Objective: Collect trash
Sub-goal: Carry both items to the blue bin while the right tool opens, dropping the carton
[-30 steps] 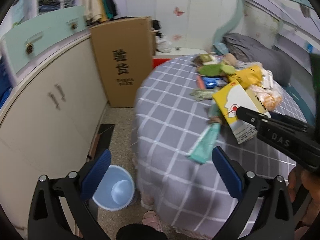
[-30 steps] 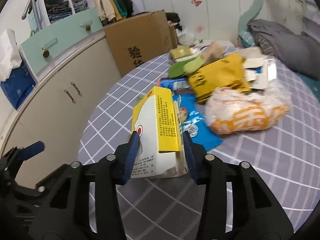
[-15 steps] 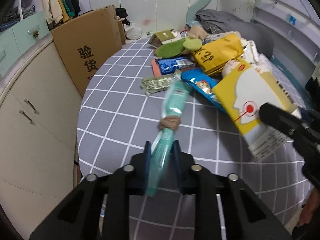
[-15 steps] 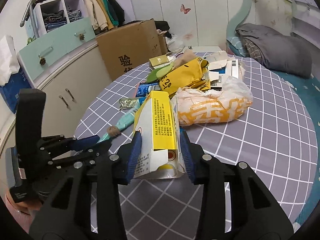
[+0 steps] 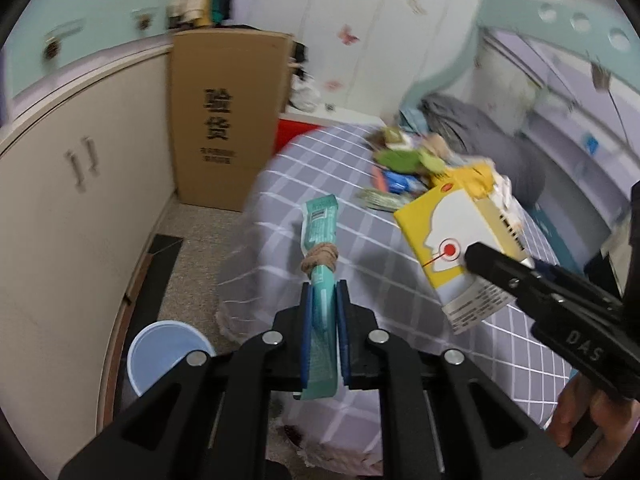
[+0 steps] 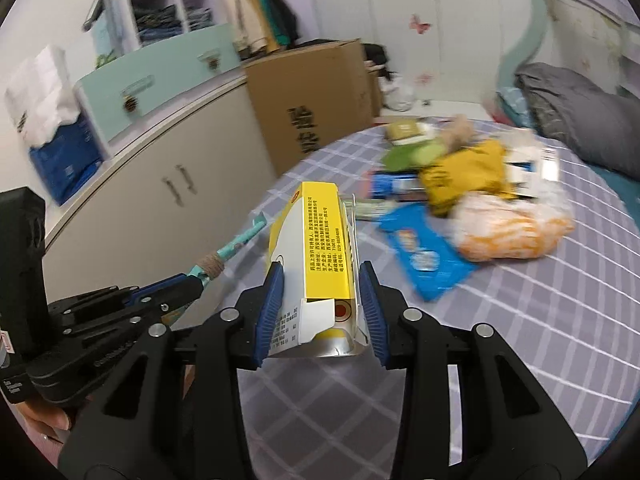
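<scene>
My left gripper (image 5: pixel 323 300) is shut on a long teal wrapper (image 5: pixel 320 236) tied round with brown string, held in the air over the near left edge of the grey checked table (image 5: pixel 320 168). The wrapper also shows in the right wrist view (image 6: pixel 232 248). My right gripper (image 6: pixel 320 284) is shut on a yellow and white carton (image 6: pixel 320 240), held above the table; the carton also shows in the left wrist view (image 5: pixel 452 240). A light blue bin (image 5: pixel 168 354) stands on the floor below left of the left gripper.
More trash lies at the far side of the table: a yellow bag (image 6: pixel 468 176), an orange and white plastic bag (image 6: pixel 516 228), a blue packet (image 6: pixel 424 256), green wrappers (image 5: pixel 404 158). A tall cardboard box (image 5: pixel 224 120) and white cabinets (image 5: pixel 60 220) stand left.
The left gripper, open beside the wrapper a second ago, closed on it and lifted it back over the table's edge toward the bin. The right gripper kept holding the carton.
</scene>
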`<action>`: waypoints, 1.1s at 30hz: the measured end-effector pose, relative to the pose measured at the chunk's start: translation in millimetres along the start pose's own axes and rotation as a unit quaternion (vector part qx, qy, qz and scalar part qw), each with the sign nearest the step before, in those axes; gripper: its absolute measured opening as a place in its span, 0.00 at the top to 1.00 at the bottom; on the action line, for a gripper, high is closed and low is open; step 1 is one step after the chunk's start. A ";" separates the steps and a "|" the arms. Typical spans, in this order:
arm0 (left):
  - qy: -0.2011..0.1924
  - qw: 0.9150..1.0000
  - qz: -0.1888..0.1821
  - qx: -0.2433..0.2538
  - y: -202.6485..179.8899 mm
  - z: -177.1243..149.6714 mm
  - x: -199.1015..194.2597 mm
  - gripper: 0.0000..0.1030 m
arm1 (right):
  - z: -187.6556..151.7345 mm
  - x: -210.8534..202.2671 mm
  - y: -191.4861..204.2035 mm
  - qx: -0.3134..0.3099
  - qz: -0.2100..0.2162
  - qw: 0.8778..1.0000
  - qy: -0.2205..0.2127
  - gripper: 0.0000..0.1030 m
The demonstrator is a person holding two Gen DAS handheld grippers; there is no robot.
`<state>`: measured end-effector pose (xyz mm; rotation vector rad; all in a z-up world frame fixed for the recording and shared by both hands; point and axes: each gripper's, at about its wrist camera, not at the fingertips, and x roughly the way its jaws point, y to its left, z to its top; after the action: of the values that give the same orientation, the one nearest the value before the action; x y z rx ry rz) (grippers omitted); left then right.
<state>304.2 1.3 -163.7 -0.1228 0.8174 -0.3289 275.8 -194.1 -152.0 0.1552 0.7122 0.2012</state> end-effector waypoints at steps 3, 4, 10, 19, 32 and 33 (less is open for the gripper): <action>-0.012 0.999 0.020 -0.033 37.0 -6.8 -15.3 0.90 | 1.4 15.9 32.4 -0.024 0.024 0.999 0.013 0.63; -0.013 0.999 0.029 -0.043 48.5 -9.1 -17.7 0.90 | 1.6 26.0 48.6 -0.035 0.038 0.998 0.022 0.63; -0.001 0.988 0.107 -0.114 135.0 -28.0 -19.7 0.90 | -5.5 82.7 121.5 -0.079 0.087 0.991 0.067 0.63; 0.045 0.963 0.191 -0.184 235.6 -49.8 10.1 0.90 | -29.0 199.5 206.7 -0.119 0.112 0.977 0.138 0.44; 0.091 0.958 0.180 -0.202 262.1 -67.3 51.9 0.90 | -51.4 231.2 204.3 -0.106 0.084 0.976 0.170 0.31; 0.094 0.959 0.178 -0.202 261.3 -67.8 54.6 0.90 | -51.0 228.4 203.1 -0.105 0.082 0.977 0.165 0.31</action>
<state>352.1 230.6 -308.7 -0.3246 1.0684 0.1736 384.5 60.2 -291.8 -0.0241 1.0043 0.4654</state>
